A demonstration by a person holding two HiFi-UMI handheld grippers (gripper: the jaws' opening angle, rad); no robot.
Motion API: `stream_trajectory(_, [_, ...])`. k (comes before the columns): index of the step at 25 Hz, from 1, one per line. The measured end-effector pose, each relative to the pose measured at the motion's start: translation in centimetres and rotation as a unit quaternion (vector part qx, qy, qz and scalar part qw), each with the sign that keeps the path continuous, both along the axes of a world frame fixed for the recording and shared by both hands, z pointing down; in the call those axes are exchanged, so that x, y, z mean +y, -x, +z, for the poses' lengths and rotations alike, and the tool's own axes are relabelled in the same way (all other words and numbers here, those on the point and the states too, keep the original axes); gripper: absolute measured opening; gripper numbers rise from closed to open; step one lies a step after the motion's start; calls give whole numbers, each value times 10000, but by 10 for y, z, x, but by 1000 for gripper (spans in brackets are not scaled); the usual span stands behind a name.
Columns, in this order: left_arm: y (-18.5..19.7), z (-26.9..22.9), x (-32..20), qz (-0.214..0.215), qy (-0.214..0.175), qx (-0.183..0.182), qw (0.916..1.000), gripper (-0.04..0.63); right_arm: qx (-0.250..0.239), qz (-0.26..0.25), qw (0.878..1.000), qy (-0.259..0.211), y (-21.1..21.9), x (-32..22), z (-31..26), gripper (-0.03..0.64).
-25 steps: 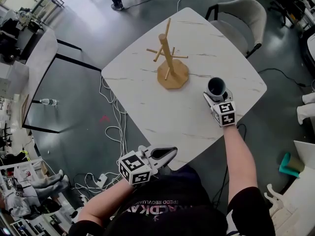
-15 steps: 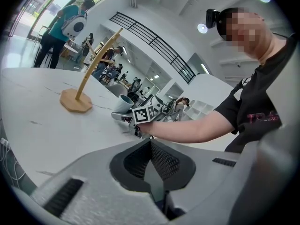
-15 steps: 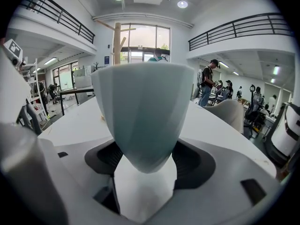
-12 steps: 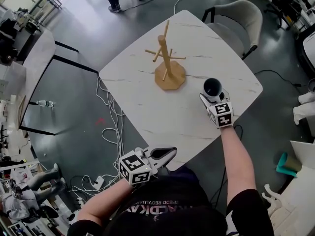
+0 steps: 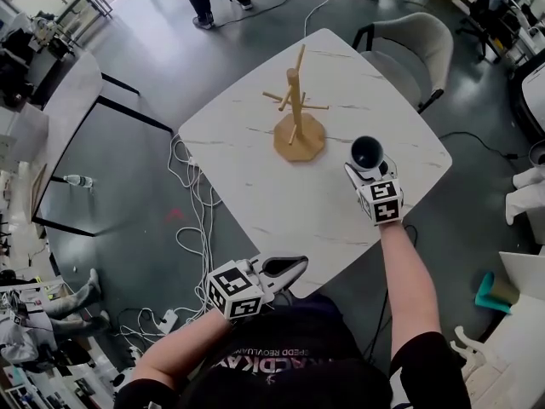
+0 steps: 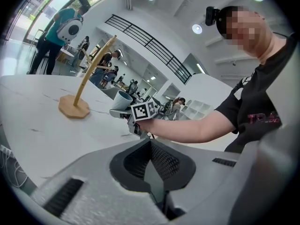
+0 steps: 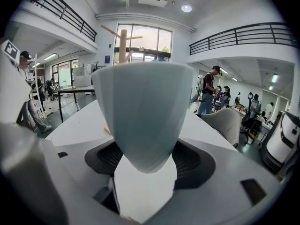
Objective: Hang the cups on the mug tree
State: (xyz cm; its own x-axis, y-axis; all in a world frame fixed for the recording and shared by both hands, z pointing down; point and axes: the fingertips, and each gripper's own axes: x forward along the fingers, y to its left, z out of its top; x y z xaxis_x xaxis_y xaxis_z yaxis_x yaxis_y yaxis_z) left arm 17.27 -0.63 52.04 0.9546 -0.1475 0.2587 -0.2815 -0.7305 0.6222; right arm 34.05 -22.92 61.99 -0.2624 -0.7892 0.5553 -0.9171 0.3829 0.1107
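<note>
My right gripper (image 5: 364, 169) has its jaws clamped on the lower body of the pale blue-grey ceramic cup (image 5: 368, 152), mouth up and open toward the far side; gripping low leaves the rim and upper wall free for whatever peg I pick. It sits to the right of the light wooden mug tree with an octagonal base (image 5: 295, 113), near it but apart. From the left gripper view the cup looks lifted off the white marble-patterned table (image 5: 255, 203). In the right gripper view the tree's post rises directly behind the cup, so I judge I am lined up for the approach. I cannot see the handle in any view, which matters for hooking; the pegs are all bare. My left gripper (image 5: 285, 268) hangs at the table's near edge, jaws together on nothing, parked out of the way.
</note>
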Motion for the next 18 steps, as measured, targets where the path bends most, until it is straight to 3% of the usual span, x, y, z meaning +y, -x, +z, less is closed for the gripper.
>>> stream_trajectory(18, [30, -22, -5, 306, -329, 221, 9987, -3, 606, 323, 9976, -103, 20, -7, -51, 322])
